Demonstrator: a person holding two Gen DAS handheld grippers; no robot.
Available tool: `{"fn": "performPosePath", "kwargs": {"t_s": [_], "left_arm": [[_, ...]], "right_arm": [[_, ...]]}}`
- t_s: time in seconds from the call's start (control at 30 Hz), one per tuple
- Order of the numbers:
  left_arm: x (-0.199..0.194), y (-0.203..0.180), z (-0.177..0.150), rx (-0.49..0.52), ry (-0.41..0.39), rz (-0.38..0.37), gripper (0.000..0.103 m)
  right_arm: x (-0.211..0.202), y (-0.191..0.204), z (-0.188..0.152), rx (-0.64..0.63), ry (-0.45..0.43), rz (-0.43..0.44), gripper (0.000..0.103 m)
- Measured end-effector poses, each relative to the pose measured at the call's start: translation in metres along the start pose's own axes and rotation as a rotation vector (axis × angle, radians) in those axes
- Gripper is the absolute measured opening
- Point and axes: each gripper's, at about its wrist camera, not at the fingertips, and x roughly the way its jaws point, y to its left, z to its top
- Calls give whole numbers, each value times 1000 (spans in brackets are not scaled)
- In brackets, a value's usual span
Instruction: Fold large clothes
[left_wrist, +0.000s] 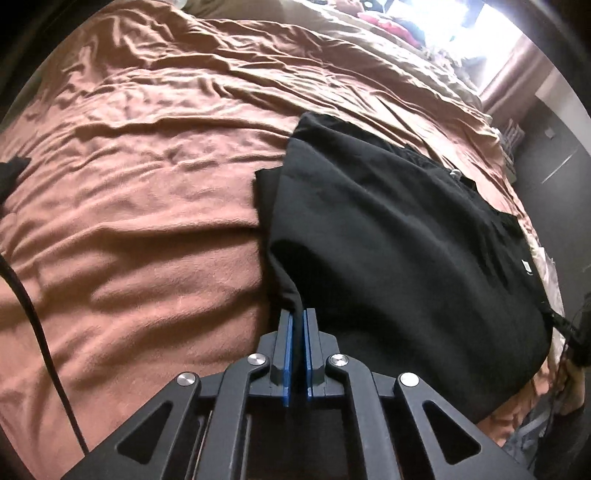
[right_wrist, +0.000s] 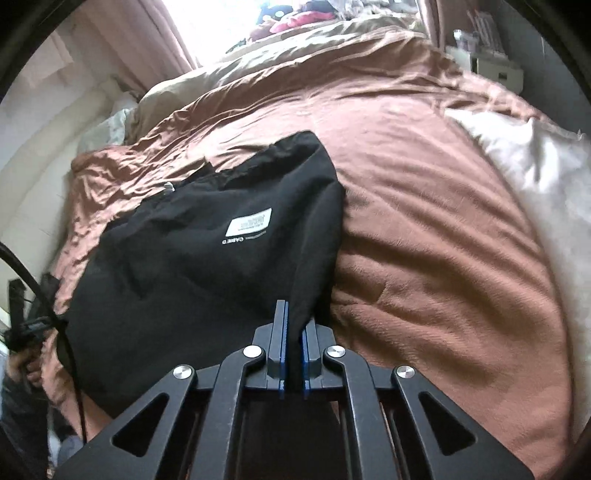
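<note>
A black garment (left_wrist: 399, 236) lies partly folded on a brown bedspread (left_wrist: 140, 177). In the left wrist view my left gripper (left_wrist: 297, 314) is shut on the garment's near left edge, black cloth pinched between its blue pads. In the right wrist view the same black garment (right_wrist: 207, 251) shows a white label (right_wrist: 249, 222) on top. My right gripper (right_wrist: 295, 314) is shut on the garment's near right edge, a fold of cloth rising from between its fingers.
The brown bedspread (right_wrist: 424, 221) is wrinkled all round the garment. A white blanket (right_wrist: 535, 177) lies at the right. A black cable (left_wrist: 40, 332) hangs at the left. Bright window, curtains (right_wrist: 147, 33) and soft toys stand beyond the bed's far end.
</note>
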Motion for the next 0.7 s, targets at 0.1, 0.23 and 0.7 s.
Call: {"fn": "performPosePath", "kwargs": {"t_s": [0.1, 0.23, 0.7], "left_arm": [[-19, 1, -5, -6, -27, -10, 16], [-46, 8, -20, -63, -82, -53, 63], [-57, 24, -90, -271, -101, -157, 80]], "right_arm": [[-16, 22, -2, -44, -4, -45, 5], [-40, 41, -4, -73, -20, -98, 17], [-112, 101, -41, -167, -95, -32, 73]]}}
